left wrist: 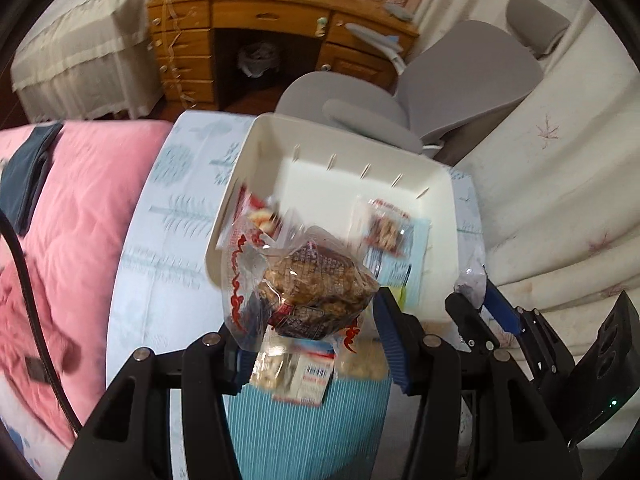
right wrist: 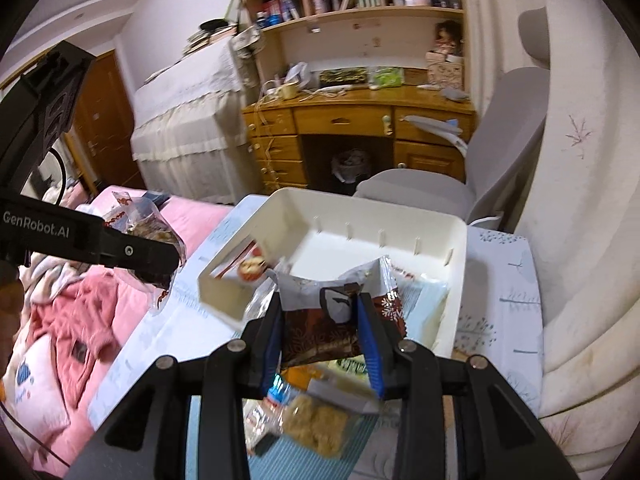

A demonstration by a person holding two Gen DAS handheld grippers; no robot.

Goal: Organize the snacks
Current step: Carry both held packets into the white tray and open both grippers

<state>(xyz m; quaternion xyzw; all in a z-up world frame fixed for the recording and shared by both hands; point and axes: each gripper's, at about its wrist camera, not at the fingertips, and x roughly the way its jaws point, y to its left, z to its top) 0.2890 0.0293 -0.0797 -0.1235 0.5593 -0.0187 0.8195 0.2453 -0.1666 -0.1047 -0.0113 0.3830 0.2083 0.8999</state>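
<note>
Sorting looked partly done: the white bin (left wrist: pixel 256 168) on the bed already held a few packets, among them a nut bar packet (left wrist: pixel 386 227), while other snacks still lay on the blue mat (left wrist: pixel 304 436) below; the left gripper (left wrist: pixel 310 344) stood fairly wide, a clear bag of brown cakes (left wrist: pixel 316 284) caught between its fingers near the bin; the right gripper (right wrist: pixel 320 336), moderately open, clasped a brown snack pouch (right wrist: pixel 320 336) at the bin's near rim.
</note>
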